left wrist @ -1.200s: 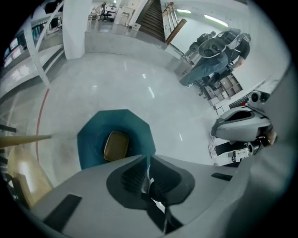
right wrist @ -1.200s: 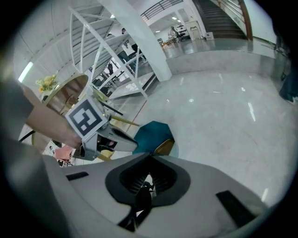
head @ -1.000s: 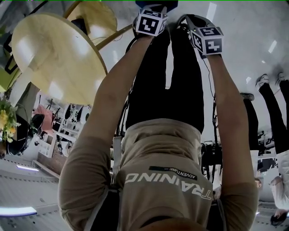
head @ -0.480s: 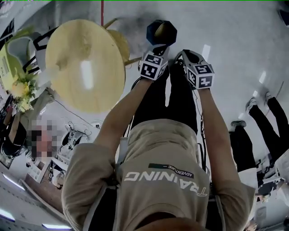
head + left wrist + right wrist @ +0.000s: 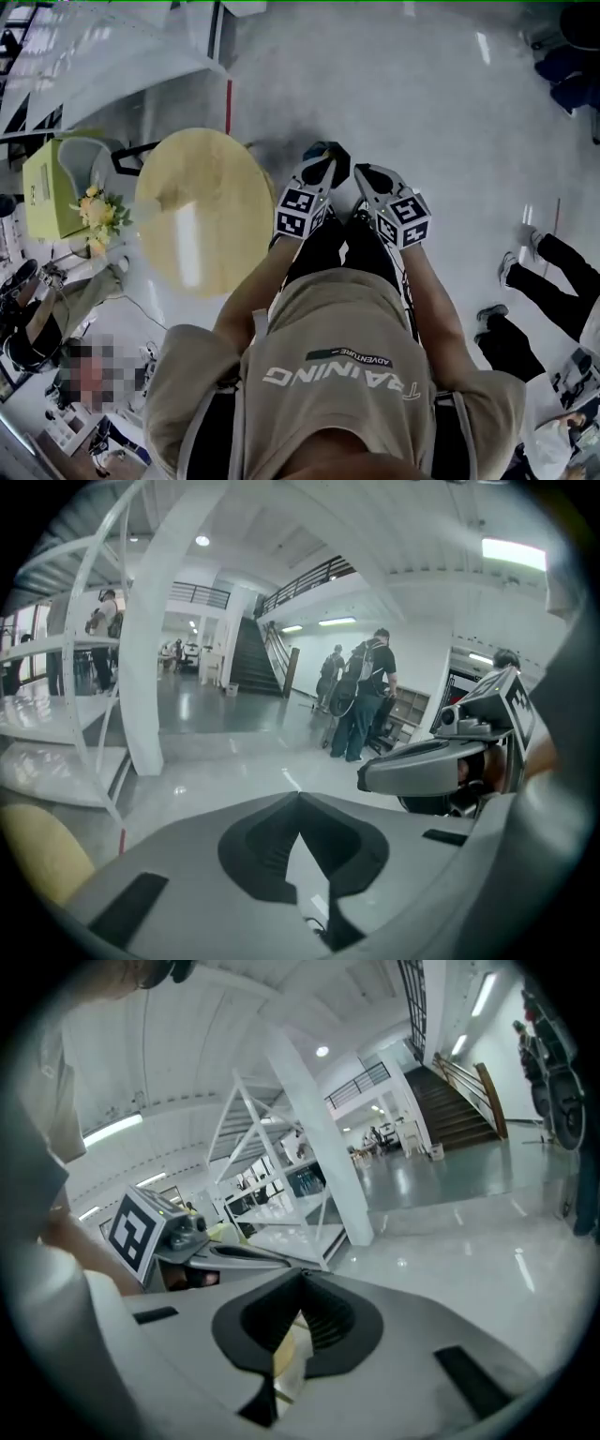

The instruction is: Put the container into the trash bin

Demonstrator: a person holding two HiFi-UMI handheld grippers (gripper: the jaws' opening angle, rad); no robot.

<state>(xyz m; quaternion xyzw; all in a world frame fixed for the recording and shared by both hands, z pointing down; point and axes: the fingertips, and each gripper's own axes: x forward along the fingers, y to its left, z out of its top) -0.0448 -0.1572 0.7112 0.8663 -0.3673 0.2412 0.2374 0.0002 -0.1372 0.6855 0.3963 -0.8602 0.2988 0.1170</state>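
Note:
No container shows in any view. In the head view my left gripper and right gripper are held out side by side in front of the person's body, above the pale floor. Both are shut with their tips touching and nothing between them. A dark round object, possibly the trash bin, peeks out just beyond the left gripper, mostly hidden by it. The left gripper sees the right gripper's body beside it. From the right gripper, the left gripper's marker cube appears at the left.
A round yellow table stands to the left of the grippers, with a green seat and flowers beyond it. White shelving fills the upper left. Other people's legs stand at the right; several people are by the stairs.
The head view has swung: the yellow table has slid from the upper left to centre-left, and both grippers sit lower in the frame. The dark object is now mostly hidden behind the left gripper.

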